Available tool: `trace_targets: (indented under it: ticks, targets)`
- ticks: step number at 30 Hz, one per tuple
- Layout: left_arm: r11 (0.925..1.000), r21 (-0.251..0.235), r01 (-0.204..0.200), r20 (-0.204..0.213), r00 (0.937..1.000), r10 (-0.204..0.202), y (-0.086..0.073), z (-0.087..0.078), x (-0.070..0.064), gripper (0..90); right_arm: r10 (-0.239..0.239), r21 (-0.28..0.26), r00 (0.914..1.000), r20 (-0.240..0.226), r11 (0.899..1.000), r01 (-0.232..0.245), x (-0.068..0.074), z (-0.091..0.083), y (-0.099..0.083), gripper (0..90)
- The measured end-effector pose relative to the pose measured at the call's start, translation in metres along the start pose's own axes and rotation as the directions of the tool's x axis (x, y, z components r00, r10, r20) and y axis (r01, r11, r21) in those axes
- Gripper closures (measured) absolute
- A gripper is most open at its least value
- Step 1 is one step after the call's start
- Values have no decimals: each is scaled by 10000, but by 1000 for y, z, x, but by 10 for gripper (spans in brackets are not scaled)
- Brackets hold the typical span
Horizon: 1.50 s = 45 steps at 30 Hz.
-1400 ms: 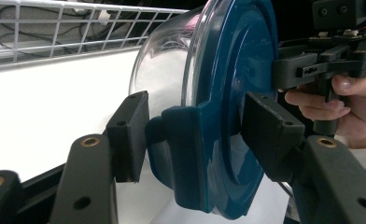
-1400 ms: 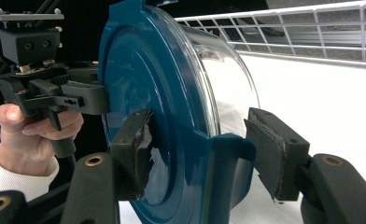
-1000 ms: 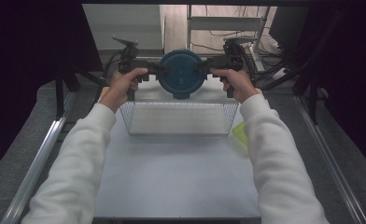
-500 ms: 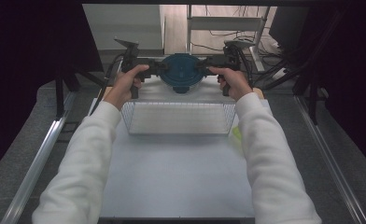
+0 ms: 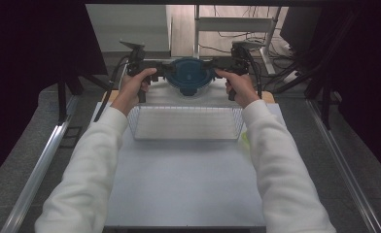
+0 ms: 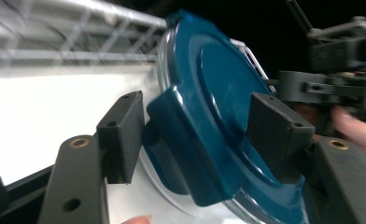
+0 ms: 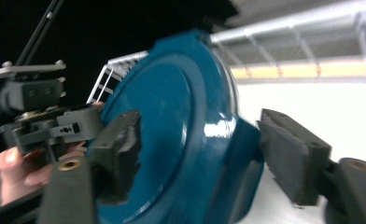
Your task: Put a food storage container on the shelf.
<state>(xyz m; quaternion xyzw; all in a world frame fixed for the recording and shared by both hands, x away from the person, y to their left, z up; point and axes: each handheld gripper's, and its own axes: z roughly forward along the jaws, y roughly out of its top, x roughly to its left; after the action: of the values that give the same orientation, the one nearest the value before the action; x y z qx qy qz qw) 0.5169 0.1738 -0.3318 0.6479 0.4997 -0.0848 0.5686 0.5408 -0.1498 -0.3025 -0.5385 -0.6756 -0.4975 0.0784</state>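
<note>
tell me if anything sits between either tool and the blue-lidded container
Nothing visible does. The left tool and right tool each straddle a side tab of the round clear container with the blue lid, beyond the white wire basket. Whether the jaws touch is unclear.

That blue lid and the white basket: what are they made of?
The blue lid looks like glossy moulded plastic, going by its sheen and highlights; the clear container under it could be glass or plastic. The white basket appears to be coated metal wire, given its thin grid bars.
</note>
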Motion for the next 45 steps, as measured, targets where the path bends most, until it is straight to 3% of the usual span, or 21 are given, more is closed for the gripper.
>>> trace_targets:
  ticks: [2,3,4,5,7,11,15,16,17,18,19,21,23,24,26,27,28,31,32,35,45]
  targets:
    - [9999,-99,-44,9,10000,44,0,-2,-2,310,-260,-225,9995,183,9994,264,5,-3,0,273]
    - [9997,-172,-152,-53,9999,151,0,-4,-3,310,-626,-407,9976,302,9971,638,9,-6,-1,259]
    - [9991,-251,-351,-205,9992,346,0,-7,-6,304,-1377,-446,9882,676,9890,1409,17,-13,-3,254]
    - [9978,-366,-556,-337,9980,543,-1,-9,-10,298,-1631,-515,9842,696,9846,1668,20,-16,-4,246]
    - [9945,-388,-976,-458,9943,958,-3,-15,-18,287,-1815,-574,9805,750,9809,1859,22,-20,-6,245]
    - [9823,-276,-1851,-917,9790,1819,-13,-25,-36,235,-2562,-626,9611,1030,9627,2634,32,-35,-14,242]
    - [9812,-499,-1867,-961,9787,1813,-31,-34,-49,227,-3126,-667,9415,1259,9442,3224,38,-50,-26,247]
    - [9772,-464,-2072,-1003,9743,2019,-36,-37,-51,225,-3252,-672,9372,1266,9398,3351,39,-55,-30,249]
    - [9672,-481,-2496,-1180,9629,2427,-48,-43,-54,227,-3567,-651,9254,1279,9281,3667,40,-62,-41,254]
    - [9672,-481,-2496,-1180,9629,2427,-48,-43,-54,228,-3567,-651,9254,1279,9281,3667,40,-62,-41,254]
    - [9619,-427,-2700,-1261,9565,2629,-55,-45,-55,229,-3873,-538,9115,1387,9161,3974,40,-70,-53,258]
    - [9506,-254,-3095,-1587,9400,3019,-70,-50,-56,229,-4037,-431,9040,1405,9097,4130,40,-73,-59,259]
    - [9434,-236,-3308,-1526,9338,3237,-88,-57,-55,231,-4467,-232,8832,1432,8906,4542,36,-80,-74,260]
    - [9361,-178,-3513,-1575,9255,3443,-102,-62,-55,231,-4688,-230,8734,1319,8794,4755,30,-87,-88,261]
    - [9318,-130,-3627,-1630,9202,3559,-111,-64,-56,232,-4722,-239,8727,1239,8779,4783,26,-90,-95,262]
    - [9212,45,-3891,-1744,9068,3839,-127,-67,-55,235,-4825,-211,8680,1177,8726,4879,18,-95,-108,263]
    - [9175,132,-3976,-1806,9015,3933,-134,-68,-55,235,-4885,-194,8643,1201,8692,4940,15,-97,-116,266]
    - [9187,190,-3946,-1788,9027,3914,-148,-70,-52,235,-5022,-213,8560,1228,8610,5082,8,-98,-130,272]
    - [9230,201,-3843,-1717,9081,3819,-155,-71,-50,235,-5042,-219,8554,1189,8599,5100,5,-98,-137,275]
    - [9277,434,-3708,-1543,9150,3729,-177,-73,-44,235,-4915,-228,8648,1027,8680,4961,-7,-99,-162,276]
    - [9176,1273,-3764,-1370,9096,3922,-219,-73,-33,234,-5060,319,8550,1135,8620,5059,-24,-109,-212,280]
